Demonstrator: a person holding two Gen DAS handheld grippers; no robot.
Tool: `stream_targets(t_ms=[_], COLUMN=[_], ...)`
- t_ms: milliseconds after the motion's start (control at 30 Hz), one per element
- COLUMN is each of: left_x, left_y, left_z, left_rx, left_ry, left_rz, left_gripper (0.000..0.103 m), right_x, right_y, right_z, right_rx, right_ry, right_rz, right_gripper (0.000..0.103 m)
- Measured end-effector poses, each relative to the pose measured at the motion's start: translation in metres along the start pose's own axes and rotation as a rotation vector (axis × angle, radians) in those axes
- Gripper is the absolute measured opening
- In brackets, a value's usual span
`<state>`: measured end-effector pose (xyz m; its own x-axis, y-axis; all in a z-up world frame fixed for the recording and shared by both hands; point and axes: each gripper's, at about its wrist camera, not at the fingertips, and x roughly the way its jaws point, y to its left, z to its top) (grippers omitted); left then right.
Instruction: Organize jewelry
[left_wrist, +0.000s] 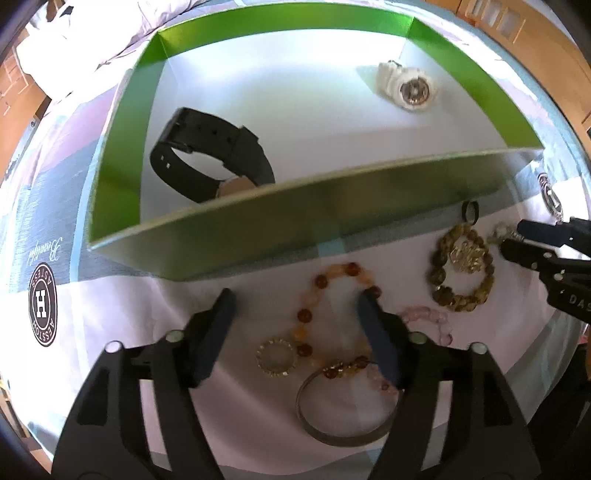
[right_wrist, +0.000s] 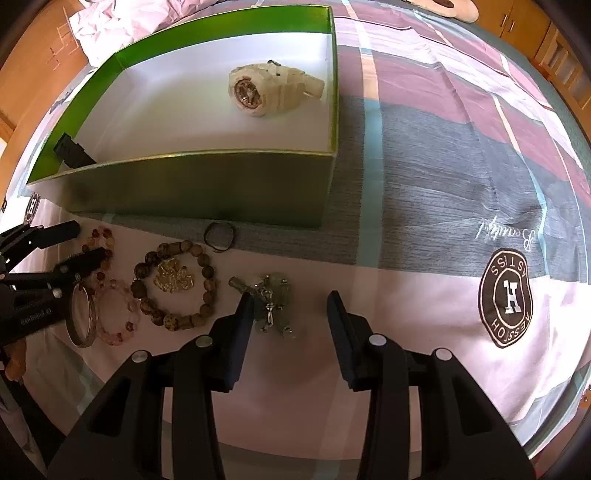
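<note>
A green box (left_wrist: 258, 229) with a white floor holds a black watch (left_wrist: 210, 155) at its left and a white watch (left_wrist: 406, 86) at its far right; the box (right_wrist: 207, 184) and white watch (right_wrist: 269, 90) also show in the right wrist view. In front of it on the bedsheet lie an amber bead bracelet (left_wrist: 314, 317), a gold ring (left_wrist: 277, 357), a metal bangle (left_wrist: 343, 410), a pink bracelet (left_wrist: 430, 319), a brown bead bracelet (left_wrist: 461, 273) around a gold charm, and a small black ring (left_wrist: 471, 211). My left gripper (left_wrist: 295, 332) is open over the amber bracelet. My right gripper (right_wrist: 291, 325) is open beside a silver charm cluster (right_wrist: 271, 302).
The bed is covered by a pink, grey and white sheet with round brown logos (right_wrist: 506, 297). Crumpled bedding (right_wrist: 122, 26) lies behind the box. Wooden furniture (left_wrist: 535, 48) stands beyond the bed.
</note>
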<state>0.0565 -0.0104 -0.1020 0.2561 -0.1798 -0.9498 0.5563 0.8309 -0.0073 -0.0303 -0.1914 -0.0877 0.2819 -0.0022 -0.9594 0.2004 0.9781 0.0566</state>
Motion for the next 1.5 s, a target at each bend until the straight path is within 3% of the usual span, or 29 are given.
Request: stream_targets(t_ms=[167, 300, 567, 667, 733, 767, 800, 833, 900, 967, 1033, 1333, 1500], left_x=[0.001, 0.009, 0.009, 0.005, -0.001, -0.004, -0.006, -0.007, -0.01, -0.015, -0.024, -0.082, -0.113], left_y=[-0.002, 0.0, 0.009, 0.01, 0.009, 0.007, 0.009, 0.01, 0.011, 0.01, 0.011, 0.007, 0.004], left_z=[0.002, 0.0, -0.001, -0.001, -0.001, -0.003, -0.003, -0.003, -0.003, -0.004, -0.005, -0.015, -0.013], left_rx=[-0.019, -0.023, 0.011, 0.002, -0.007, -0.015, -0.024, -0.035, -0.04, -0.034, -0.024, 0.024, -0.006], left_ry=[0.017, 0.043, 0.022, 0.006, -0.02, -0.026, -0.03, -0.031, -0.032, -0.04, -0.054, -0.215, -0.355], left_rz=[-0.004, 0.006, 0.012, 0.016, 0.015, 0.009, 0.004, -0.004, -0.006, -0.002, -0.008, -0.13, -0.215], left_gripper=[0.077, 0.089, 0.094, 0.079, 0.044, 0.035, 0.016, 0.009, 0.008, 0.008, 0.008, 0.008, 0.008], right_x=[0.002, 0.005, 0.011, 0.009, 0.008, 0.008, 0.008, 0.009, 0.009, 0.008, 0.003, -0.044, -0.081], right_y=[0.001, 0.006, 0.009, 0.008, 0.007, 0.008, 0.009, 0.011, 0.017, 0.021, 0.022, 0.021, 0.024], right_z=[-0.002, -0.002, -0.002, -0.002, -0.002, -0.002, -0.003, -0.003, -0.005, -0.006, -0.006, -0.001, 0.0], right_rx=[-0.01, -0.01, -0.012, -0.011, -0.012, -0.015, -0.023, -0.031, -0.059, -0.068, -0.067, -0.084, -0.085], right_ry=[0.0, 0.0, 0.0, 0.0, 0.0, 0.0, -0.001, -0.002, -0.01, -0.016, -0.03, -0.165, -0.326], right_rz=[-0.01, -0.009, -0.008, -0.007, -0.007, -0.009, -0.016, -0.022, -0.039, -0.022, -0.001, 0.18, 0.302], right_gripper=[0.042, 0.042, 0.043, 0.043, 0.043, 0.043, 0.043, 0.043, 0.042, 0.015, 0.011, 0.011, 0.011])
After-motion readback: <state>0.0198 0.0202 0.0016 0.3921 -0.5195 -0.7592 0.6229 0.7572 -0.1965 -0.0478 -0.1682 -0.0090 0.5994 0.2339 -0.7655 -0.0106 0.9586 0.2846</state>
